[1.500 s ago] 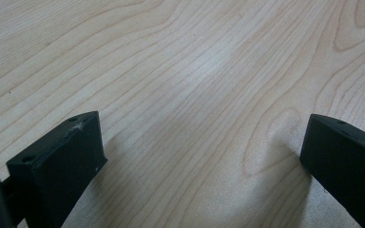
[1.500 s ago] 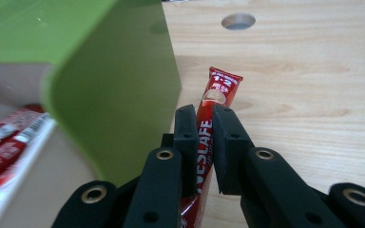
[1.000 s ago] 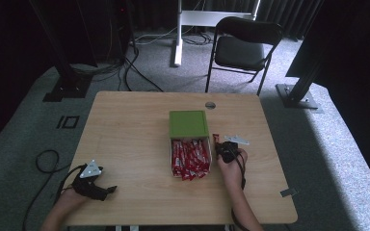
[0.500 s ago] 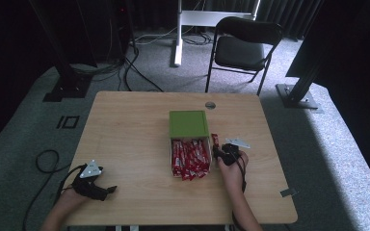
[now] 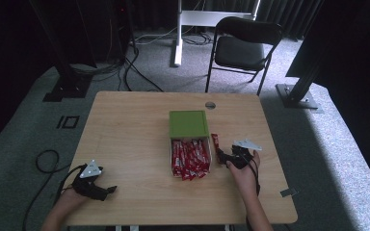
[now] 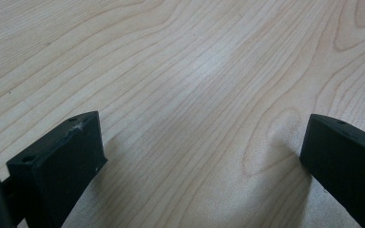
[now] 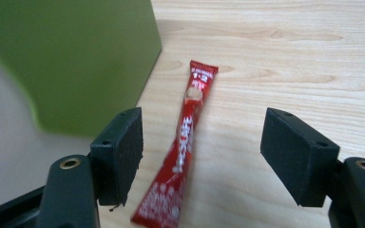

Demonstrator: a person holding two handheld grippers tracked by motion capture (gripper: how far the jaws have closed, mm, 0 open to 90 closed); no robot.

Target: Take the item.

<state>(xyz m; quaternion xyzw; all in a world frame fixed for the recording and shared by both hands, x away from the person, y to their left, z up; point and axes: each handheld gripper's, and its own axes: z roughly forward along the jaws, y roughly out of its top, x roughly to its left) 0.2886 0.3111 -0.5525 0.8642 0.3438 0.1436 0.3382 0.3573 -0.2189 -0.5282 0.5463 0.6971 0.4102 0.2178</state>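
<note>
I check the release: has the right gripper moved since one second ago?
Yes. The right gripper drew back from the green box, toward the table's near edge, jaws just opening, leaving the red packet lying free.

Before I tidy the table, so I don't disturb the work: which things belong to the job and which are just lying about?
In the job:
- red sachet lying between the open right tongs
- box with more sachets

Lying about:
- chair
- floor cables
- left tongs, idle on the table

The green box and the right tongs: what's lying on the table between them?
One red stick packet lies alone on the bare wood beside the green box; the right tongs stand open around it, seen in the right gripper view.
</note>
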